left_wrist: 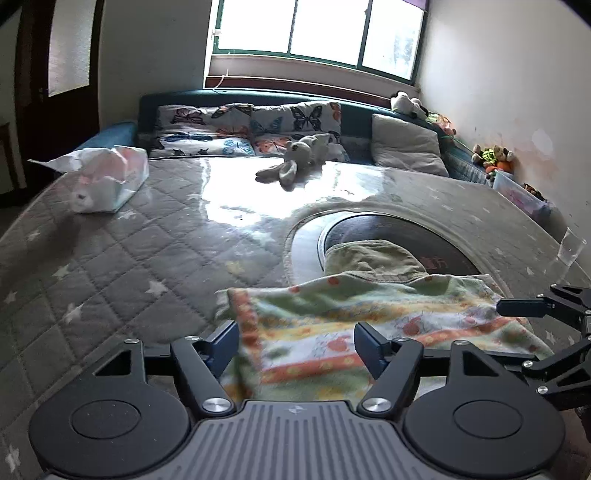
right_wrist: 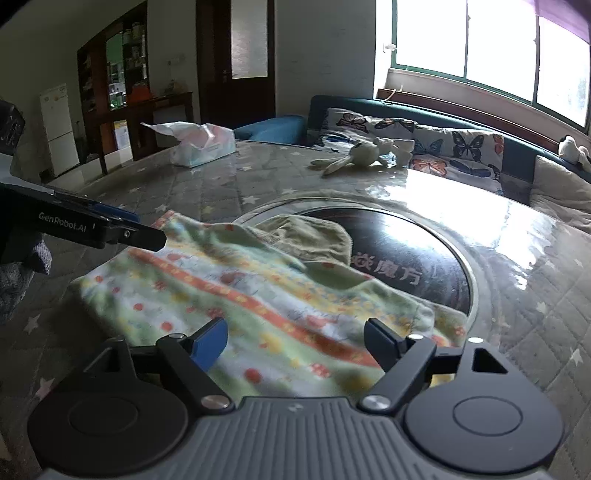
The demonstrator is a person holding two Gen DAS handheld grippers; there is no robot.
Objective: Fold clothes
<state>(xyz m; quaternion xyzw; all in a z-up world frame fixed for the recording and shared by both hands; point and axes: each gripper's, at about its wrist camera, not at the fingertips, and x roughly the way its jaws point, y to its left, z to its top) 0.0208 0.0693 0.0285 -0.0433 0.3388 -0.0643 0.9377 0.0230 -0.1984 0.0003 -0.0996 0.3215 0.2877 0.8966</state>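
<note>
Both tongs, left (left_wrist: 295,341) and right (right_wrist: 295,341), stood wide above the striped garment (right_wrist: 236,295), holding nothing. It lay rumpled on the surface (left_wrist: 110,251); pinching only the top layer at matching corners would likely keep edges aligned.

Daylight pours through the blown-out window (left_wrist: 317,33), throwing hard white glare across the glossy table cover (left_wrist: 236,206), while the room's corners stay dim, the patterned cloth (right_wrist: 258,306) smears with blur, and both fisheye views bend at their edges.

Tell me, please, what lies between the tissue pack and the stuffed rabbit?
Nothing: only bare quilted table cover lies between tissue pack and stuffed rabbit, clearest in the right wrist view.
</note>
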